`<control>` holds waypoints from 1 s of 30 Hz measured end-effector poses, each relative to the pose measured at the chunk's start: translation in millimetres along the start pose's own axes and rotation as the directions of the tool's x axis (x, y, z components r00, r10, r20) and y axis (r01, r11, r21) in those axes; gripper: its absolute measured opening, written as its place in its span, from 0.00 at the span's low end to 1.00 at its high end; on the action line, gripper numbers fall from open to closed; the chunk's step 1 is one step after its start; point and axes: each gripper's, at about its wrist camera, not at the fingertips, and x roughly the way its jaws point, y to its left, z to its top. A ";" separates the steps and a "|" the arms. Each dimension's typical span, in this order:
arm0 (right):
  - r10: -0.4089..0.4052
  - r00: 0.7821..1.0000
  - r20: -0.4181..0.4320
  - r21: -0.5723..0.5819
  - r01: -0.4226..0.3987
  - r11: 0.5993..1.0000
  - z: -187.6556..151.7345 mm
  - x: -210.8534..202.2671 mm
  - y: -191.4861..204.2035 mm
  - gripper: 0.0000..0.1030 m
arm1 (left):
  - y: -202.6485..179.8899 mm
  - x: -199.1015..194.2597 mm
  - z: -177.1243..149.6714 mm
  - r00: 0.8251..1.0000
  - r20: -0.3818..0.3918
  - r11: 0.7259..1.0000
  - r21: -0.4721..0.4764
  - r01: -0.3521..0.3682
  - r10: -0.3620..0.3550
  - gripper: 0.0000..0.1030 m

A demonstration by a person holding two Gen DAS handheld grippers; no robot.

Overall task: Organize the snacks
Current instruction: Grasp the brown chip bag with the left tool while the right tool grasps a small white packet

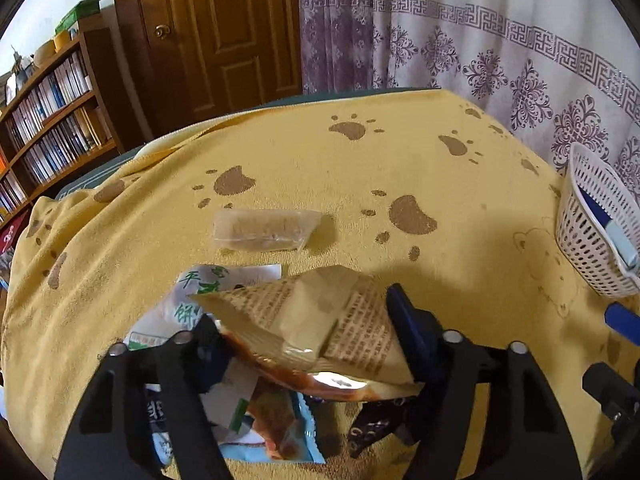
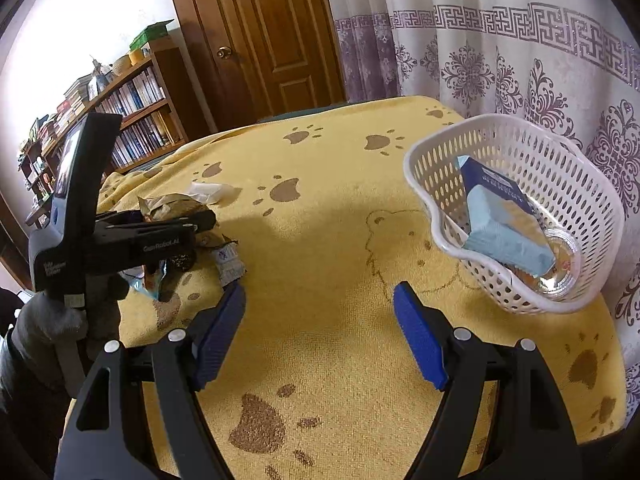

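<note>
Left wrist view: left tool (image 1: 304, 344) sits low centre of frame w/ a tan snack packet (image 1: 316, 320) between its fingers, both pads pressing the packet's sides, so it's pinching it. Packet has dark printed text on the back and a brown-orange edge underneath. Below it, bottom centre, a pile of other snacks: a white-green wrapper (image 1: 188, 304), a light blue packet (image 1: 272, 436), a dark wrapper (image 1: 376, 428). A clear-wrapped pale bar (image 1: 266, 229) lies alone mid-frame, well apart from the pile. All on a yellow paw-print towel (image 1: 400, 160) covering the desk.

Right wrist view: right tool (image 2: 320, 320) at bottom centre, blue pads spread wide, nothing between them, only towel under it. White perforated basket (image 2: 516, 216) at right of frame near the curtain (image 2: 520, 60), holding a blue-and-white box (image 2: 500, 208) tilted over a clear plastic cup (image 2: 560, 264). Left tool seen at left edge of frame over the snack pile. Bookshelf (image 2: 132, 112) and wooden door (image 2: 264, 32) upper left.
</note>
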 end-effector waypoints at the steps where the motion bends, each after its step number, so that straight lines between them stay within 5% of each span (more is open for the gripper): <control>1: 0.001 1.000 0.000 -0.001 -0.001 1.000 -0.3 -0.1 0.4 0.76 | 1.5 -2.9 -0.9 1.000 0.003 1.000 -0.008 0.007 -0.007 0.62; 13: 0.010 1.000 0.000 -0.012 -0.010 1.000 -4.2 -2.0 7.4 0.76 | 17.1 -50.3 -29.1 0.997 0.072 0.993 -0.116 0.022 -0.014 0.59; 30: 0.095 0.995 -0.041 -0.119 -0.100 0.988 -10.5 19.8 56.6 0.76 | 69.1 -133.6 -92.9 0.989 0.143 0.944 -0.330 0.024 0.025 0.59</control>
